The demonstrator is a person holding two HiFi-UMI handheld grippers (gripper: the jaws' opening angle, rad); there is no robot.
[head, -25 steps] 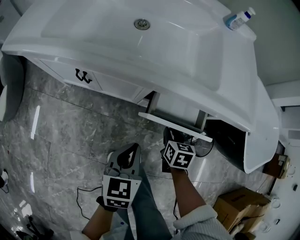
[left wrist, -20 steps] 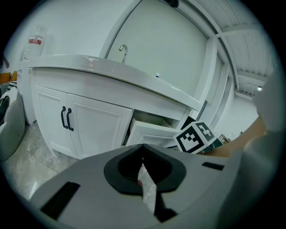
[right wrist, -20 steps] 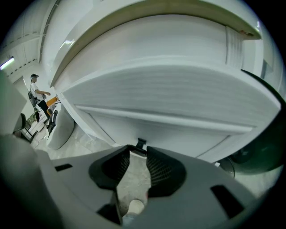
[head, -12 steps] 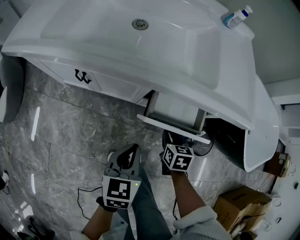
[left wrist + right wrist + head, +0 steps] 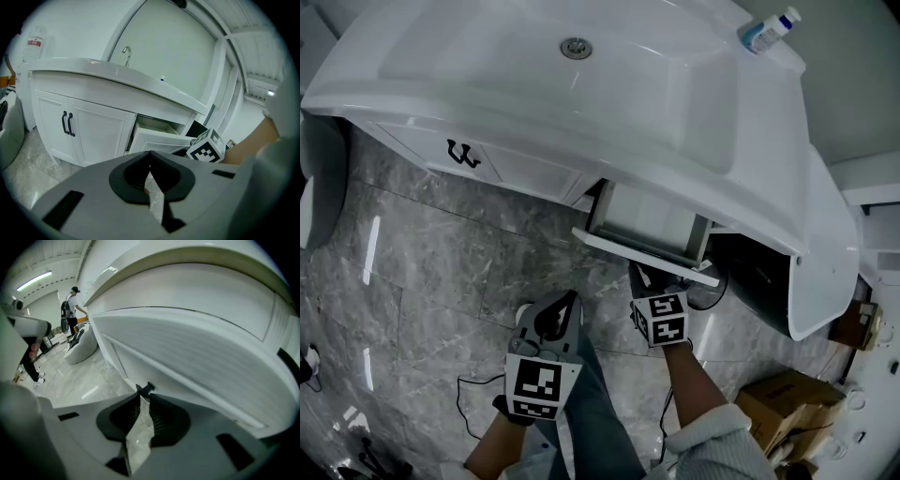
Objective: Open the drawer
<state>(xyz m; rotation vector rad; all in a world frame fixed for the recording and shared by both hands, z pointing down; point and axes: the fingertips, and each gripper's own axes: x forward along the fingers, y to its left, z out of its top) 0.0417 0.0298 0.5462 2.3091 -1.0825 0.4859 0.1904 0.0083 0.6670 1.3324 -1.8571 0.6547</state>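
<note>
The white vanity's drawer (image 5: 649, 223) stands partly pulled out under the sink, also seen in the left gripper view (image 5: 157, 136). My right gripper (image 5: 640, 275) is at the drawer front's lower edge. In the right gripper view its jaws (image 5: 144, 394) have just been closing, and their tips now pinch the small black drawer handle (image 5: 146, 389) below the white drawer front (image 5: 206, 357). My left gripper (image 5: 569, 300) hangs back over the grey floor, left of the right one, shut with nothing between its pads (image 5: 150, 159).
Left of the drawer are white cabinet doors with black handles (image 5: 465, 153) (image 5: 68, 124). A bottle (image 5: 769, 33) stands on the sink's far rim. There is a dark bin (image 5: 759, 281) under the vanity's right end, a cardboard box (image 5: 778, 403) and a cable (image 5: 473, 398) on the floor.
The drawer has slid out a little further. My right gripper has rolled, its marker cube turning and shifting slightly right. The left gripper has not moved.
</note>
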